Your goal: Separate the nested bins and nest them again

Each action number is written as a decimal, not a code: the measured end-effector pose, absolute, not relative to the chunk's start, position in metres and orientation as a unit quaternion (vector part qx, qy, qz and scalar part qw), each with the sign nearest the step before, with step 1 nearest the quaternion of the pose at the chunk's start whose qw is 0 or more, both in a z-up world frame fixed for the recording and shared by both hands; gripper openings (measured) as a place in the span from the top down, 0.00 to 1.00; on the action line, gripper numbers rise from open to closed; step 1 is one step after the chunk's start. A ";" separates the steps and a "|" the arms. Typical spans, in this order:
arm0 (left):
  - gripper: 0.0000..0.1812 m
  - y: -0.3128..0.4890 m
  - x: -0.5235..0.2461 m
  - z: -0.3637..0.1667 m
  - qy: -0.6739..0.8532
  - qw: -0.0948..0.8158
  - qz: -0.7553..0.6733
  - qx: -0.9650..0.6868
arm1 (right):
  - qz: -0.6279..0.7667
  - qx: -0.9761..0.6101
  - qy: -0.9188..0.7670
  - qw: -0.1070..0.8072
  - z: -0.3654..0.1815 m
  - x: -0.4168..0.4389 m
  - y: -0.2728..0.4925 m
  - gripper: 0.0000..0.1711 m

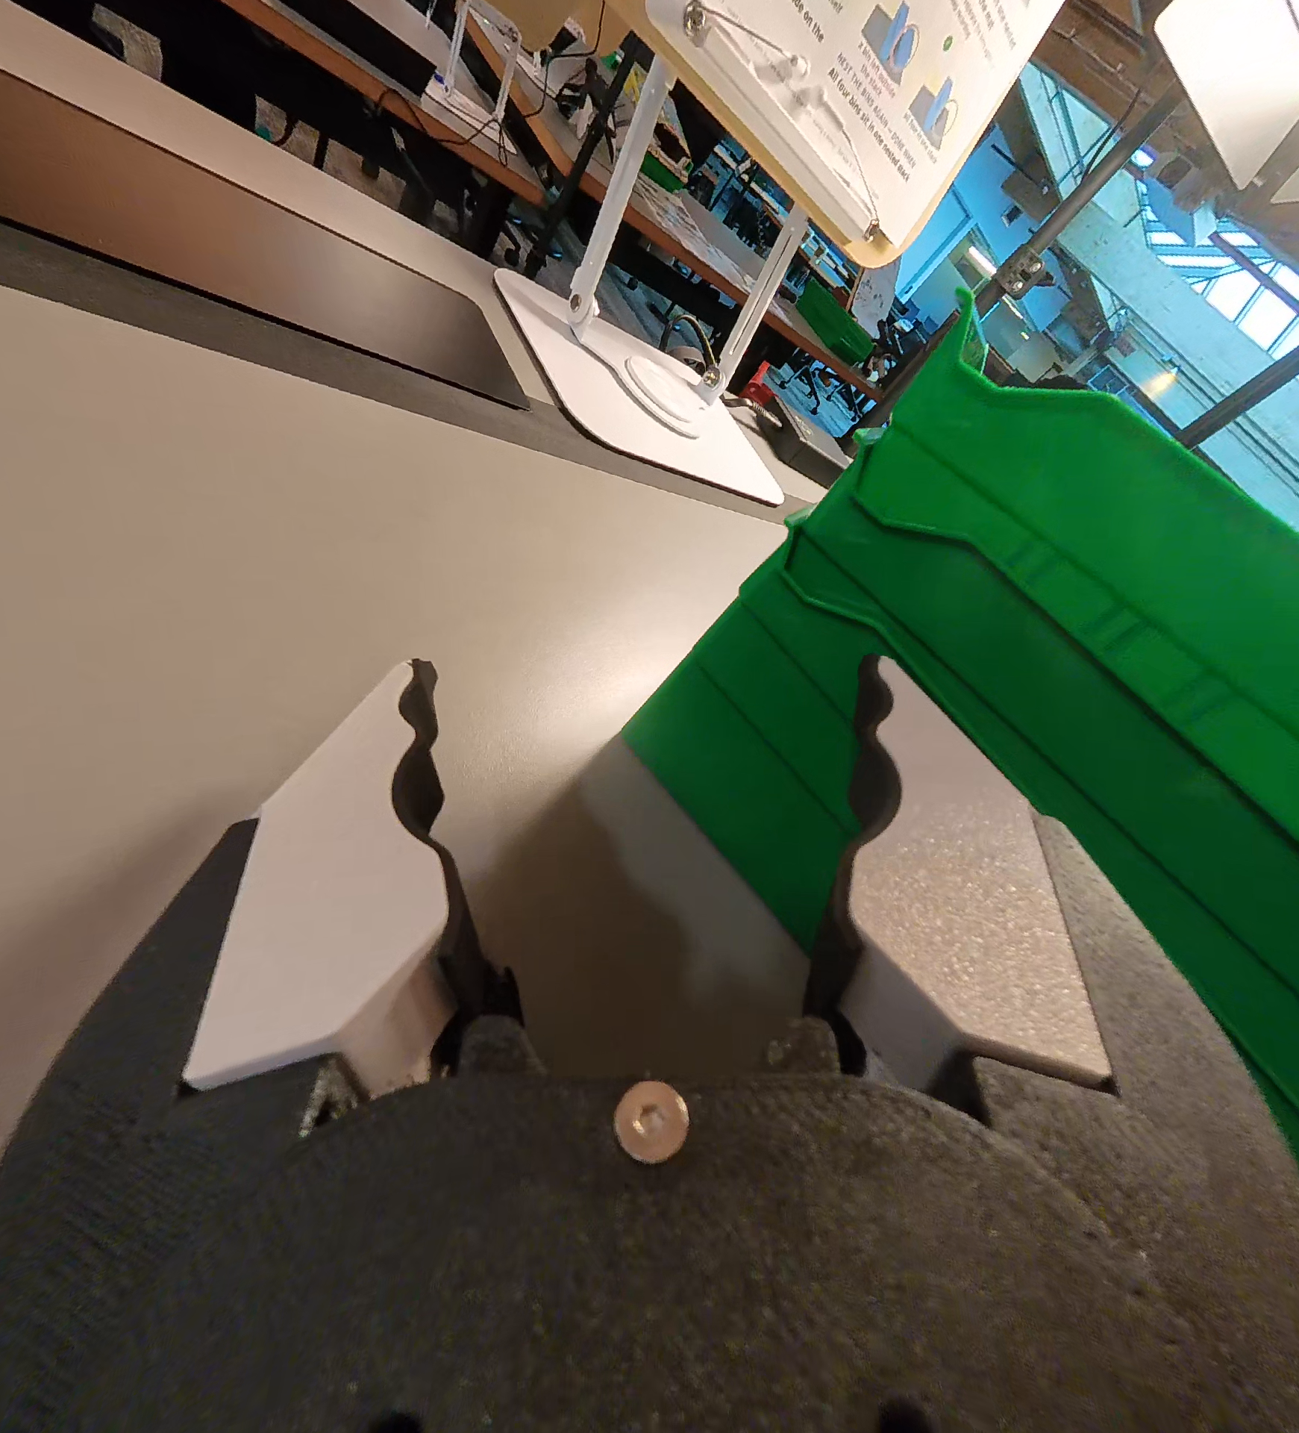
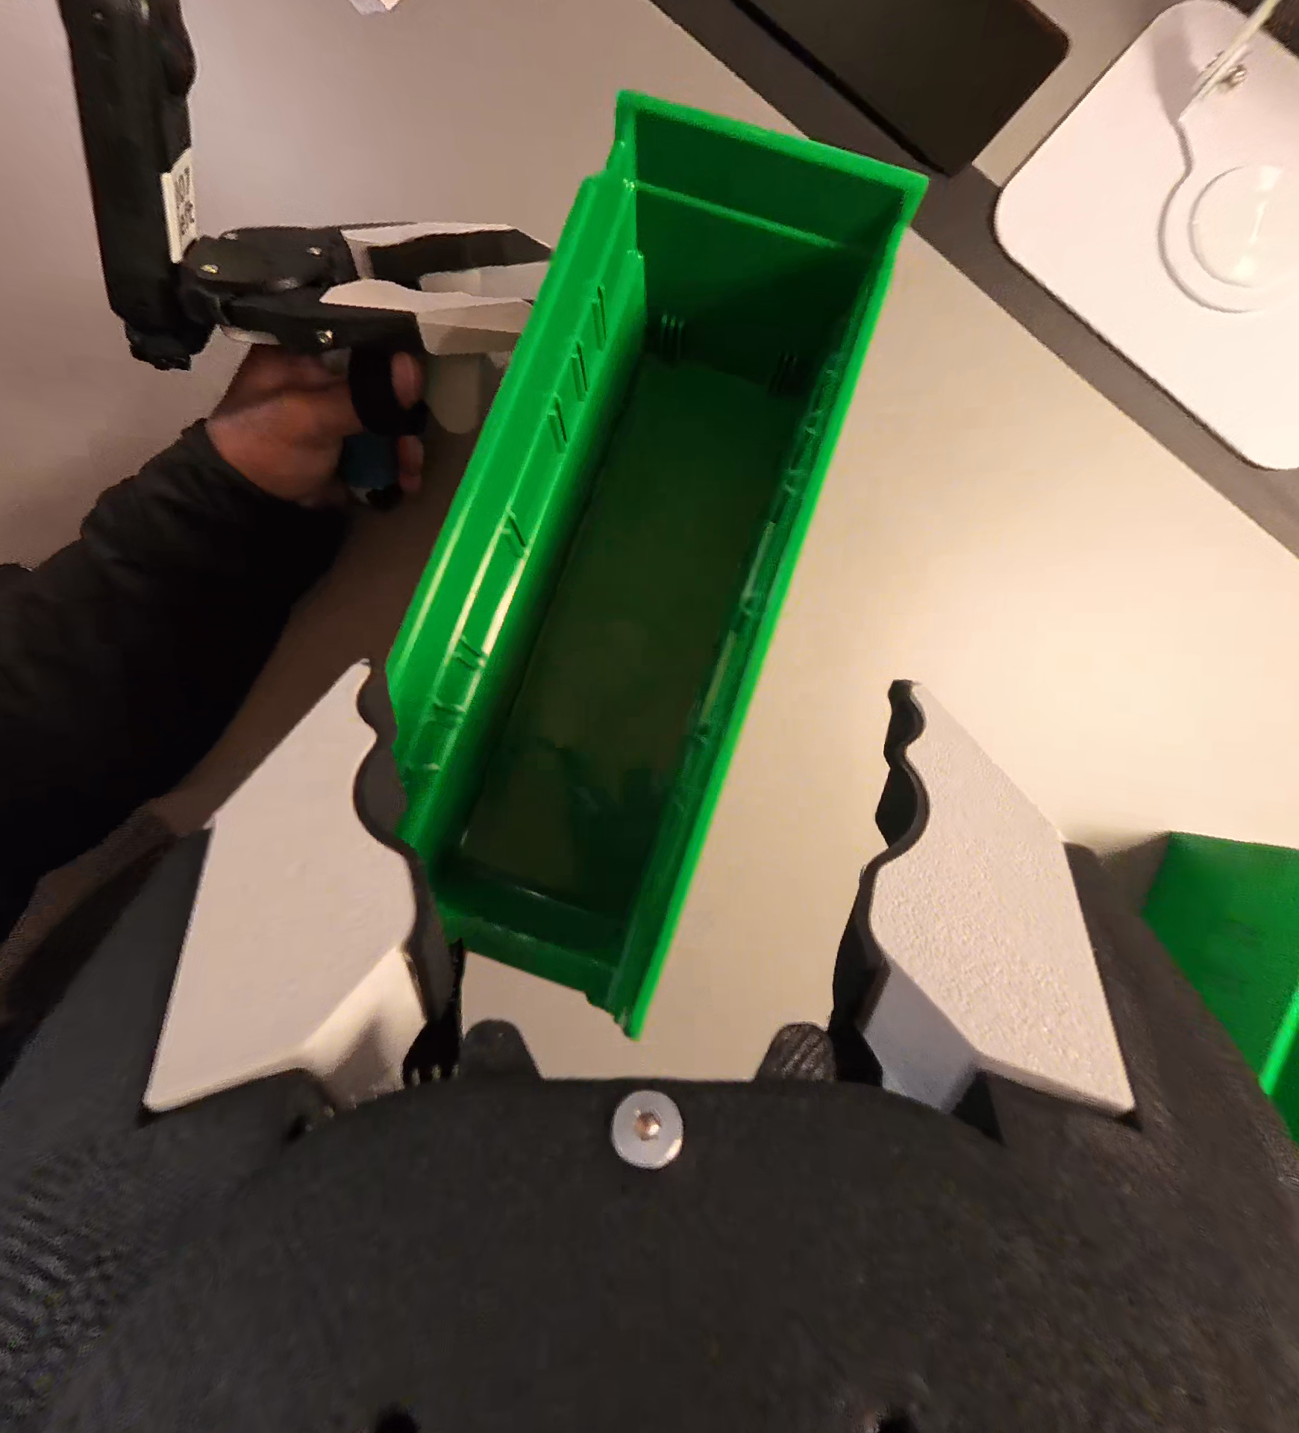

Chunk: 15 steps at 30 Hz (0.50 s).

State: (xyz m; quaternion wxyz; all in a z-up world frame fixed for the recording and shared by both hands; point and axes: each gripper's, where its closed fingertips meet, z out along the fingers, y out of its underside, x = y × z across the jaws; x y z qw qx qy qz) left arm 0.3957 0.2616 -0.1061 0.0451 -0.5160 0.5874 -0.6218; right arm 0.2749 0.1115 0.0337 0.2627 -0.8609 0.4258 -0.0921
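A stack of nested green bins (image 2: 630, 543) stands on the beige table (image 2: 1018, 543), open side up, and I look down into it in the right wrist view. My right gripper (image 2: 634, 682) is open over its near end, with the left finger (image 2: 390, 775) against the left long wall. A separate green bin (image 2: 1251, 969) lies at the lower right. My left gripper (image 1: 642, 675) is open and empty low over the table, with the stack's side (image 1: 1057, 620) just beside its right finger. In the right wrist view the left gripper (image 2: 526, 283) sits at the stack's left wall.
A white stand base (image 1: 630, 372) rests on the table behind the bins and also shows in the right wrist view (image 2: 1189, 233). A black strip (image 1: 282, 310) runs along the table's back. A signboard (image 1: 824, 93) hangs above. A person's black sleeve (image 2: 88, 620) lies at the left.
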 end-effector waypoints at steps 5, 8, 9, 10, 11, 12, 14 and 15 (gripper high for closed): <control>0.40 0.262 0.395 -0.106 0.585 0.038 -0.624 -0.517 | -0.127 -0.845 0.451 0.256 0.042 0.278 0.024 0.27; 0.40 0.261 0.395 -0.107 0.587 0.038 -0.623 -0.515 | -0.155 -0.828 0.490 0.224 0.033 0.282 -0.065 0.26; 0.40 0.260 0.394 -0.107 0.590 0.040 -0.622 -0.514 | -0.168 -0.821 0.505 0.209 0.027 0.283 -0.098 0.26; 0.40 0.259 0.394 -0.107 0.593 0.041 -0.620 -0.512 | -0.176 -0.813 0.520 0.194 0.020 0.282 -0.130 0.25; 0.40 0.258 0.393 -0.108 0.596 0.044 -0.618 -0.510 | -0.177 -0.806 0.536 0.179 0.011 0.280 -0.160 0.24; 0.40 0.257 0.393 -0.108 0.599 0.046 -0.617 -0.509 | -0.175 -0.800 0.550 0.166 0.001 0.277 -0.187 0.22; 0.40 0.256 0.392 -0.109 0.604 0.048 -0.614 -0.506 | -0.157 -0.789 0.572 0.158 -0.021 0.269 -0.223 0.19; 0.40 0.255 0.392 -0.109 0.605 0.049 -0.613 -0.505 | -0.144 -0.787 0.579 0.156 -0.032 0.265 -0.234 0.17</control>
